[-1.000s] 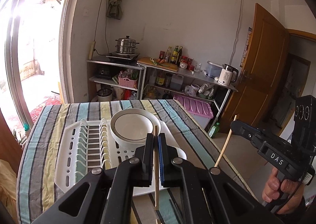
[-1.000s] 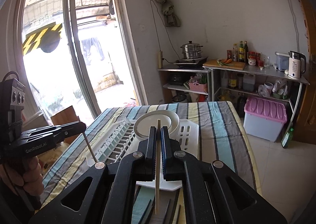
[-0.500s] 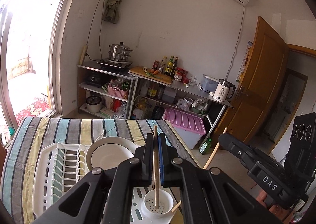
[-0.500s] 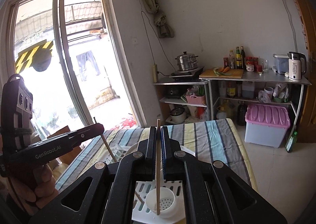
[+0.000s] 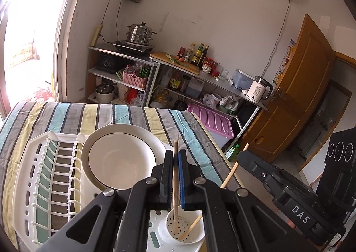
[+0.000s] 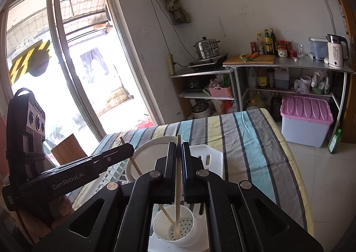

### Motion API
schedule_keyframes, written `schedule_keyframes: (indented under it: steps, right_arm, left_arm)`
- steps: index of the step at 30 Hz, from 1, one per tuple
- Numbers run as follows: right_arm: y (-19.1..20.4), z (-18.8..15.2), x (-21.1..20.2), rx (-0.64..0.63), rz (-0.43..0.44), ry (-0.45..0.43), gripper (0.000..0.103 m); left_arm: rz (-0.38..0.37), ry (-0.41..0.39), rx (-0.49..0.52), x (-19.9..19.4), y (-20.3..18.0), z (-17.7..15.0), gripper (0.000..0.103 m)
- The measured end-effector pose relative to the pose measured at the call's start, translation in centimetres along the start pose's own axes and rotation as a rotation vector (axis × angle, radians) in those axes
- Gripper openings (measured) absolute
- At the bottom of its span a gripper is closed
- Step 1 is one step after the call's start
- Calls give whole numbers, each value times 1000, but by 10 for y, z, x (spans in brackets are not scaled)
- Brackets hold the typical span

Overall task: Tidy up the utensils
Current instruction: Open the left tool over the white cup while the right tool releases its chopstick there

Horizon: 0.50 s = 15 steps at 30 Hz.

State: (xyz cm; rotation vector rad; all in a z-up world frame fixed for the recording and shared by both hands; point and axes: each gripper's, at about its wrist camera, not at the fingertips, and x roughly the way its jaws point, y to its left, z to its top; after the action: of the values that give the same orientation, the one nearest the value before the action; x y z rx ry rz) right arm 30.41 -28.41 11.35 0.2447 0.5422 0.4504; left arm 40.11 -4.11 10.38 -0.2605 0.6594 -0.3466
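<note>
My left gripper [image 5: 175,158] is shut on a wooden chopstick [image 5: 175,187] whose lower end stands in the white perforated utensil cup [image 5: 185,228] at the near corner of the white dish rack [image 5: 26,176]. My right gripper [image 6: 178,152] is shut on a second chopstick [image 6: 178,187], its tip also inside the cup [image 6: 173,225]. Each view shows the other gripper and its chopstick slanting into the cup: the right gripper [image 5: 241,157] at the right in the left wrist view, the left gripper [image 6: 130,149] at the left in the right wrist view.
A white bowl [image 5: 120,158] sits in the rack on the striped tablecloth [image 5: 100,116]. Metal shelves [image 5: 200,78] with a steamer pot, bottles and a kettle stand along the far wall. A pink-lidded bin [image 6: 306,120] is on the floor.
Both grippers have lowered and tilted down, so both chopstick tips now sit deeper in the utensil cup. More of the rack and bowl shows again.
</note>
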Motion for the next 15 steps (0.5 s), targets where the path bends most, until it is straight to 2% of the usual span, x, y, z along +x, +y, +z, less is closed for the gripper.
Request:
schedule_keyframes:
  steps: [7,15]
  right_arm:
    - [-8,-9,1,12,-30,28,4]
    - [-18,-8,-9,28,-64,59,5]
  left_arm:
    - [17,14,14,-5,1,-12,5]
    - [69,14,40,-22,5,-19,6]
